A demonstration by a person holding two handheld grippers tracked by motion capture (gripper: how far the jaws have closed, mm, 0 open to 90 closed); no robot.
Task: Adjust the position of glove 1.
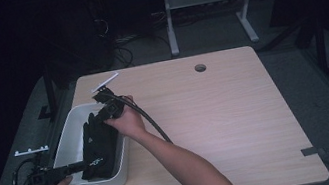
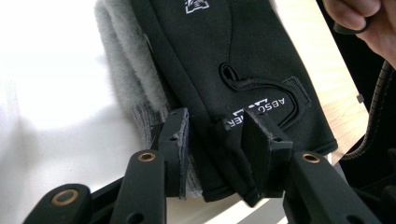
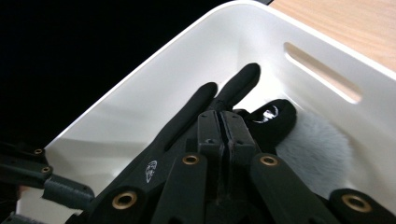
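Gloves, black with grey fleece lining, lie inside the white bin at the surface's left edge. Left tongs stand part open, straddling a glove cuff. Right tongs are pressed closed over the glove fingers.

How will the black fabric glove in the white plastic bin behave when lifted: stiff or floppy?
Probably floppy: the black fabric glove is soft stitched cloth with grey fleece lining, so free ends likely droop. Likely light. The left gripper fingers straddle its cuff; the right gripper is shut on it.
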